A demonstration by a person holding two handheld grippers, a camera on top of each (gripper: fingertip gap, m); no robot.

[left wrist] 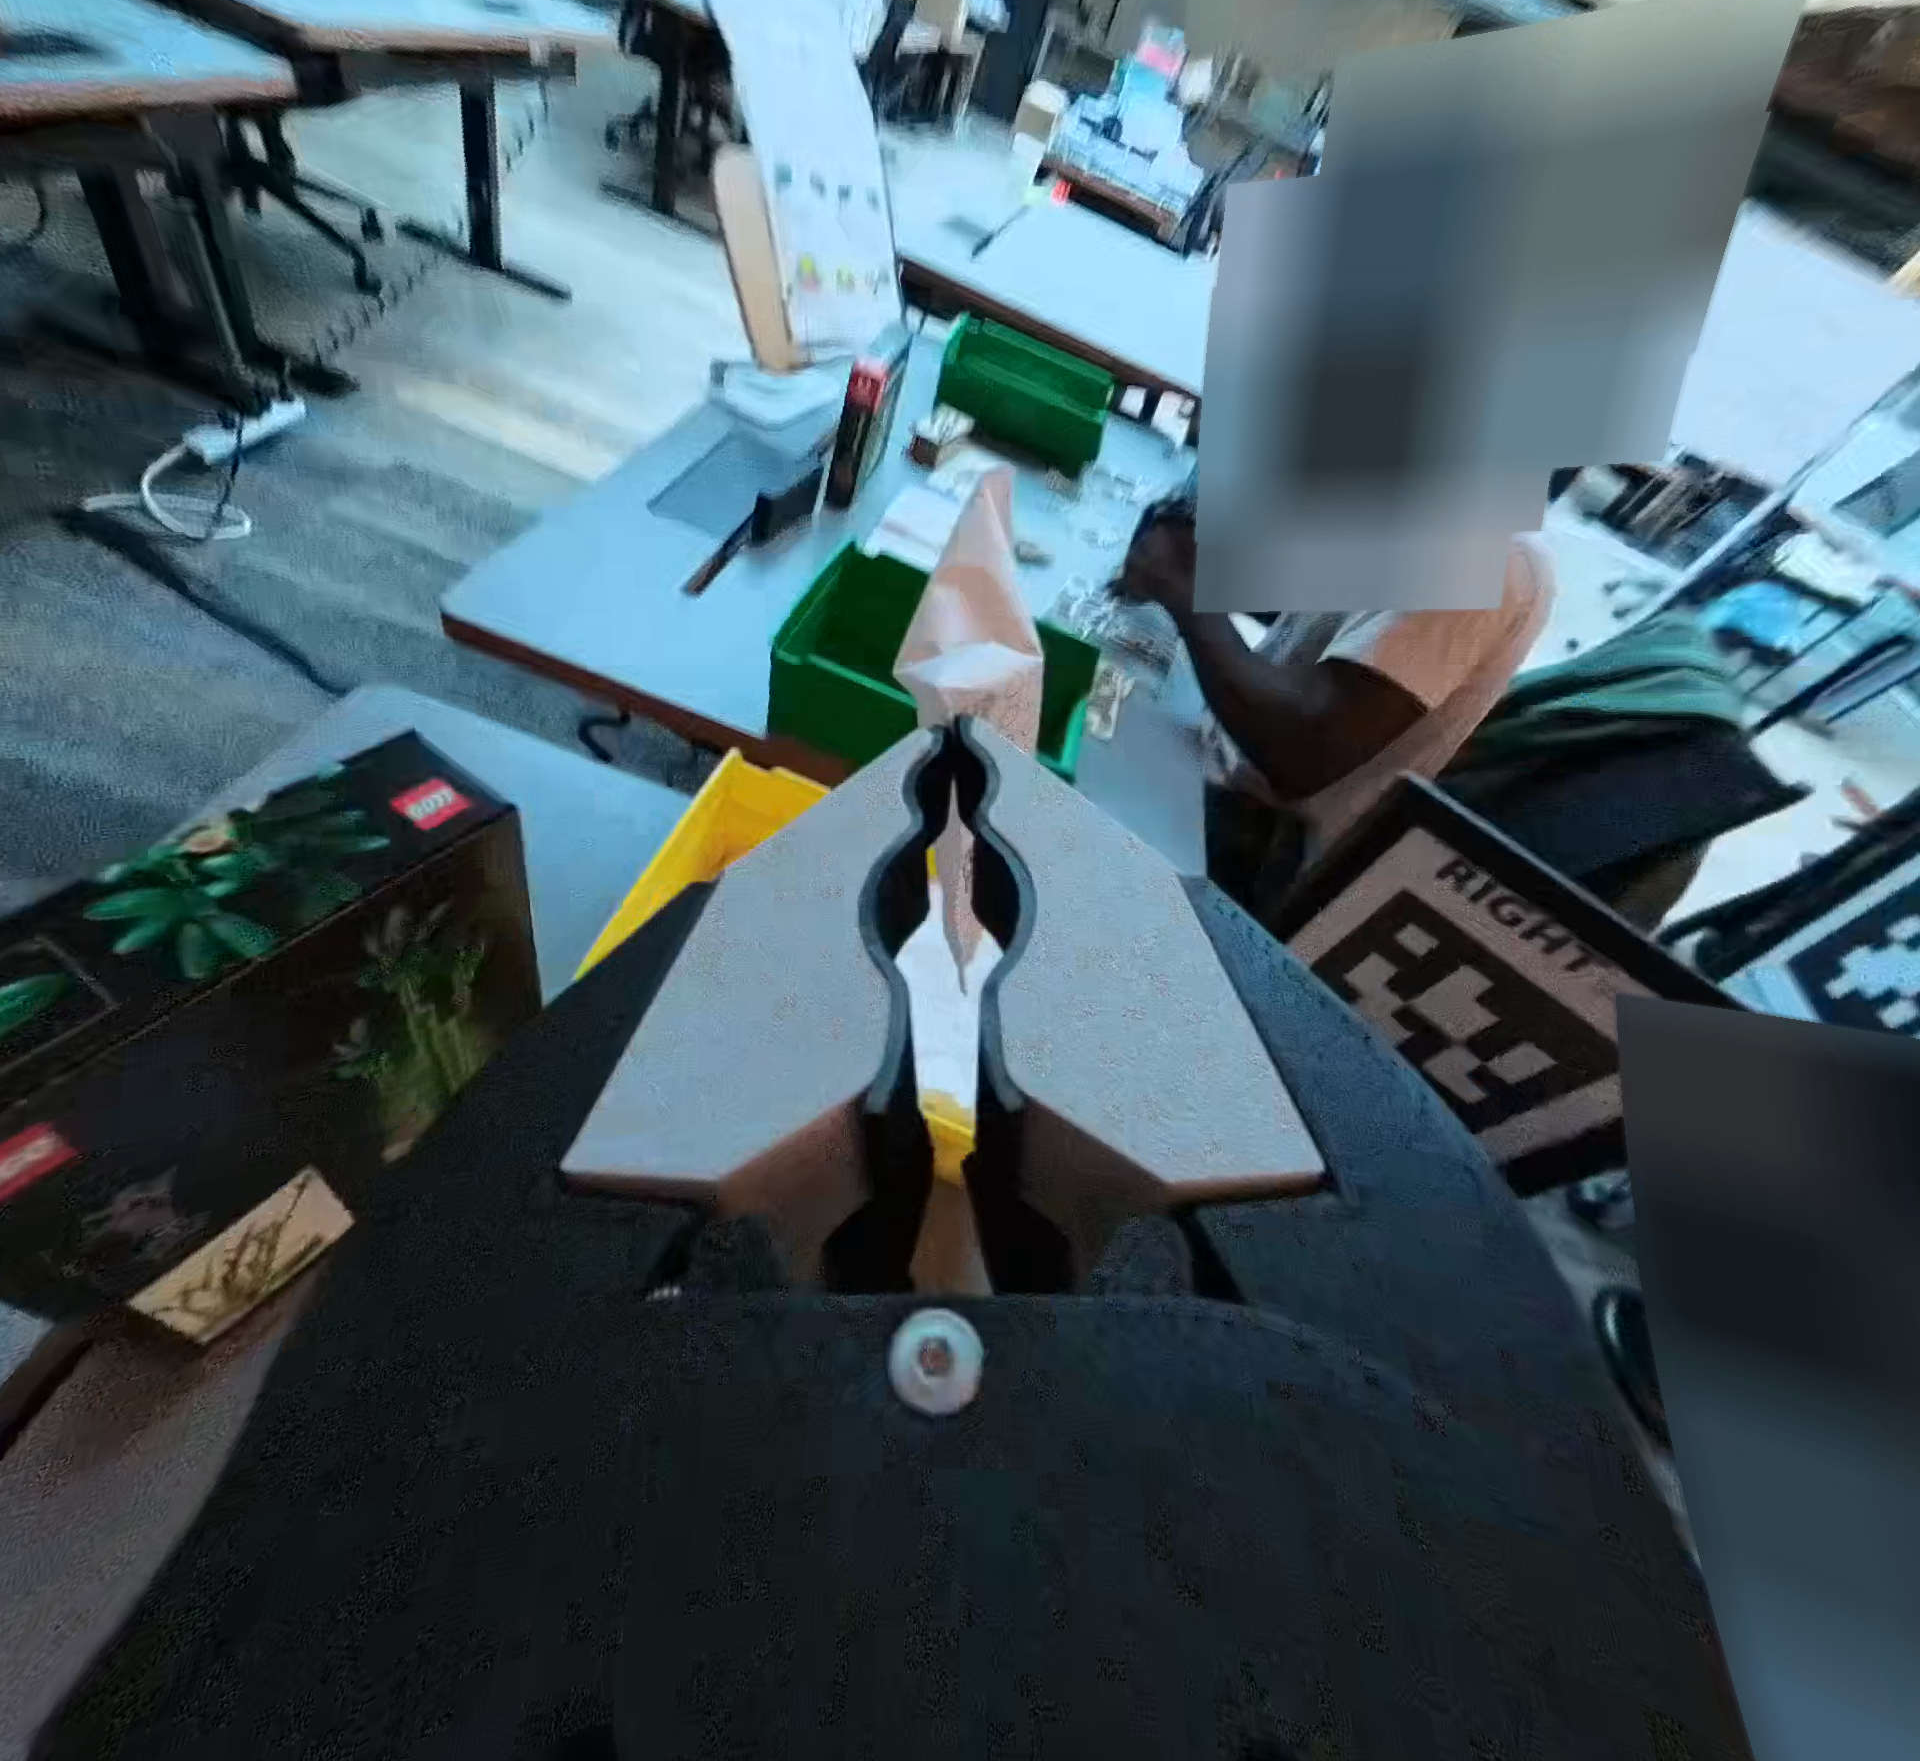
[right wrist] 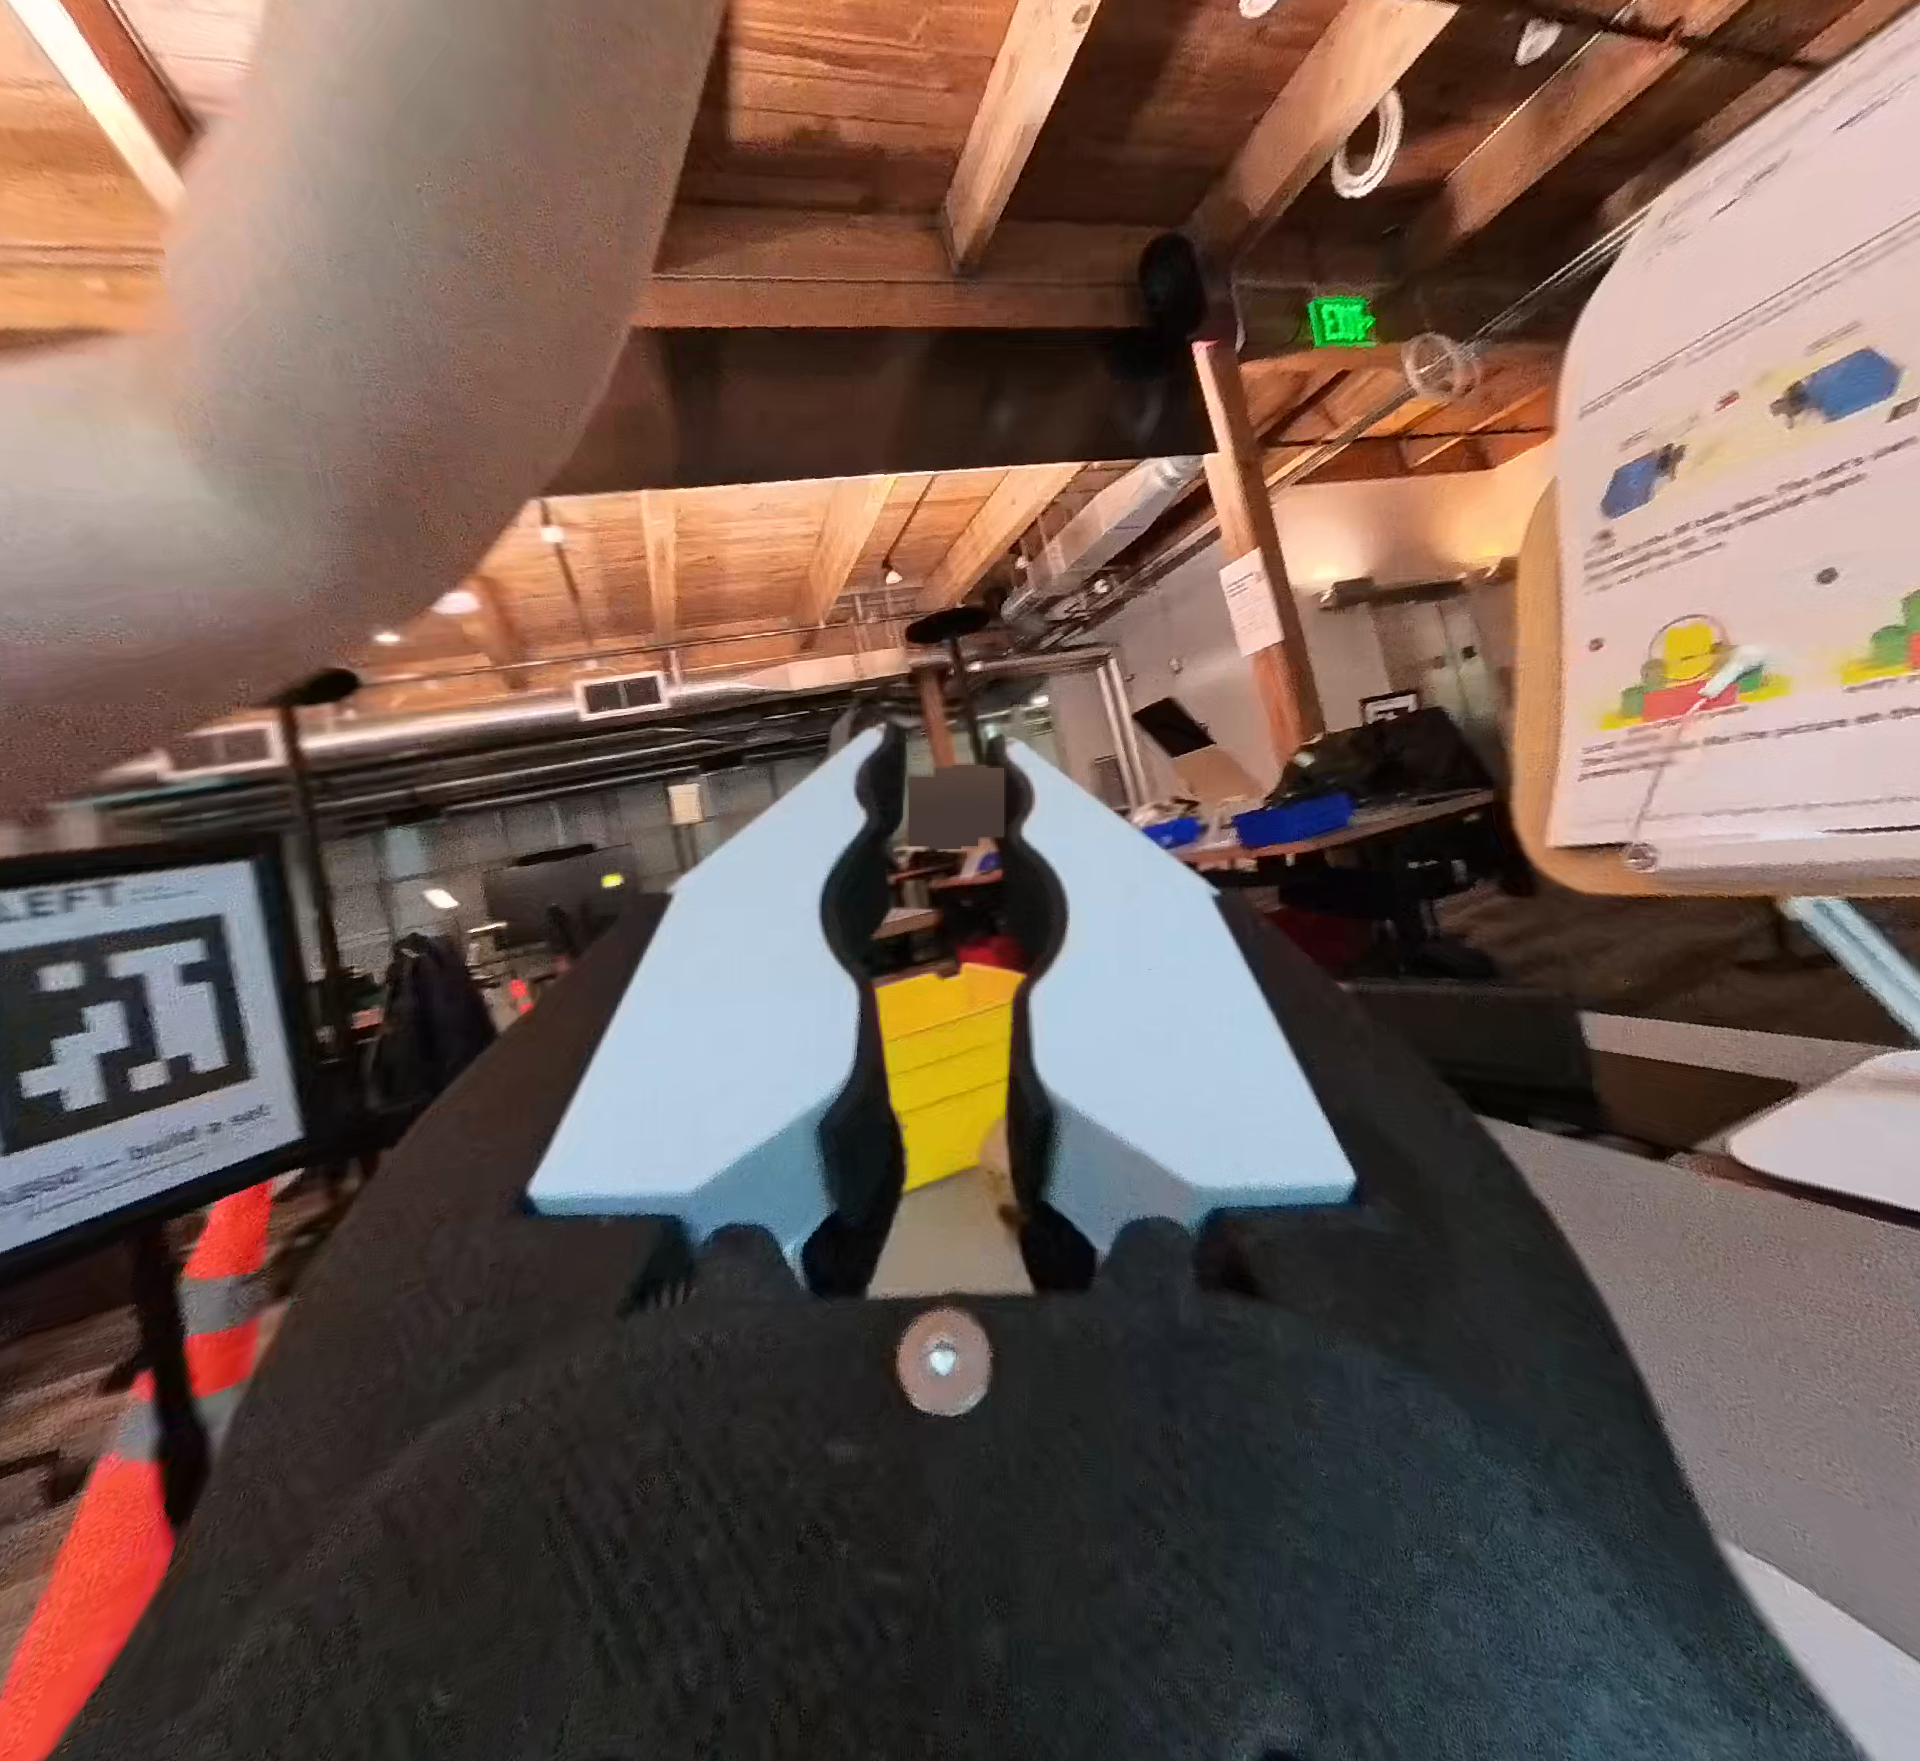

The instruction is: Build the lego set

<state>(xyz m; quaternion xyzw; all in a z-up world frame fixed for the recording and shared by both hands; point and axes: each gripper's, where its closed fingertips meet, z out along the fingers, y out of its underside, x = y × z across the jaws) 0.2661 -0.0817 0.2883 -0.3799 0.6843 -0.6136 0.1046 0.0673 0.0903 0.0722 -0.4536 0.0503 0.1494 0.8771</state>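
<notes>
My left gripper (left wrist: 957, 730) is shut on a thin, creased, pale tan paper bag (left wrist: 971, 610) that sticks out past the fingertips. A yellow bin (left wrist: 727, 828) lies just beyond and below it; it also shows between the fingers in the right wrist view (right wrist: 940, 1057). My right gripper (right wrist: 945, 750) is open and empty, raised and pointing out into the room. The right gripper's tag plate (left wrist: 1475, 1005) shows to the right of the left one, and the left gripper's tag plate (right wrist: 125, 1036) shows at the left of the right wrist view.
A dark Lego box (left wrist: 239, 963) stands on the table at left. An instruction sheet on a stand (right wrist: 1745, 464) hangs at right. A large pale blurred shape (right wrist: 364, 257) fills the upper left. Green bins (left wrist: 852, 662) and a seated person (left wrist: 1351, 672) are at the far table. An orange cone (right wrist: 94, 1555) stands low left.
</notes>
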